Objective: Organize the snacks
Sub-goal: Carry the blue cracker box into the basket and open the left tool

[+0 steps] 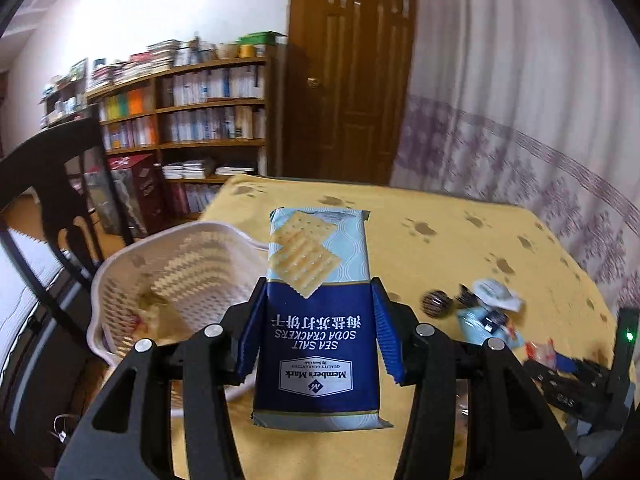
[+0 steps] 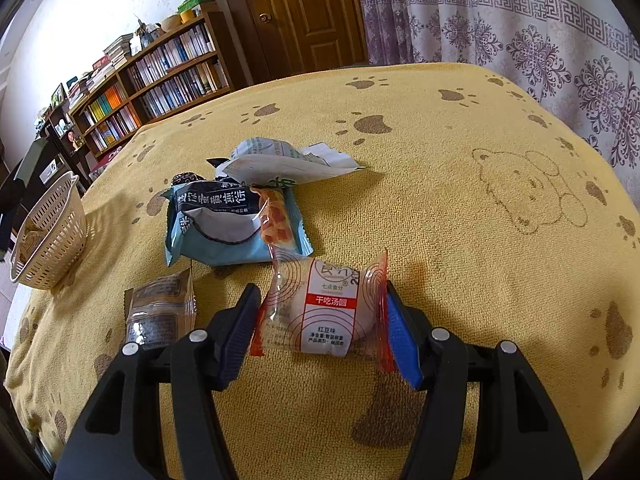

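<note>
My left gripper (image 1: 318, 285) is shut on a blue and pale-blue pack of sea salt soda crackers (image 1: 320, 264), held lengthwise above the table, just right of a white slotted basket (image 1: 120, 280). The basket holds a few snacks at its bottom. In the right wrist view my right gripper (image 2: 320, 288) is shut on a clear, red-edged packet with a round white snack (image 2: 328, 304), low over the yellow cloth. The same basket (image 2: 52, 232) stands at the table's far left edge.
Ahead of the right gripper lie a teal packet (image 2: 224, 232), a white and green packet (image 2: 280, 164), a small orange packet (image 2: 276, 216) and a brown packet (image 2: 160, 312). A dark chair (image 1: 52, 184) stands past the basket. The yellow paw-print cloth (image 2: 480, 140) is bare to the right.
</note>
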### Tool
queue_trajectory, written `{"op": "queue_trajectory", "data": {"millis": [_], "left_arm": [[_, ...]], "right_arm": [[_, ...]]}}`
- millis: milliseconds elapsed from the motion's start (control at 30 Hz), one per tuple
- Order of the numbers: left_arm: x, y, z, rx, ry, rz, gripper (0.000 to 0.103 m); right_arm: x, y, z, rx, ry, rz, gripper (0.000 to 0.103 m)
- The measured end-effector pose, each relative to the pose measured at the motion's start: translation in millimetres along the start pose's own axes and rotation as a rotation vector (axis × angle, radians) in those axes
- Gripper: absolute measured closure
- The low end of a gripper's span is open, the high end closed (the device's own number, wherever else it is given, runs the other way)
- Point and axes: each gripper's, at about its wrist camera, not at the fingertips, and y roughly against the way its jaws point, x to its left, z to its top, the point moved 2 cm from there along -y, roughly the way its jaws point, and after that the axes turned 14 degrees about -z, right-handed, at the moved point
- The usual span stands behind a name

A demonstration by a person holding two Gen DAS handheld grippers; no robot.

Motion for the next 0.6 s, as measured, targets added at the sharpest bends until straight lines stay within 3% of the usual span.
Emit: {"op": "queue_trajectory", "data": {"millis": [200,600], "left_arm": [[33.5,2.6,6.9,-0.013,0.057,0.061,0.052],[52.9,-4.4,9.9,-0.031,0.1,0.137,0.051]], "right_arm": [[0.0,0.0,0.0,0.0,0.0,0.0,0.042],[-0.1,-0.1,-0.1,0.0,0.0,0.001,0.042]]}}
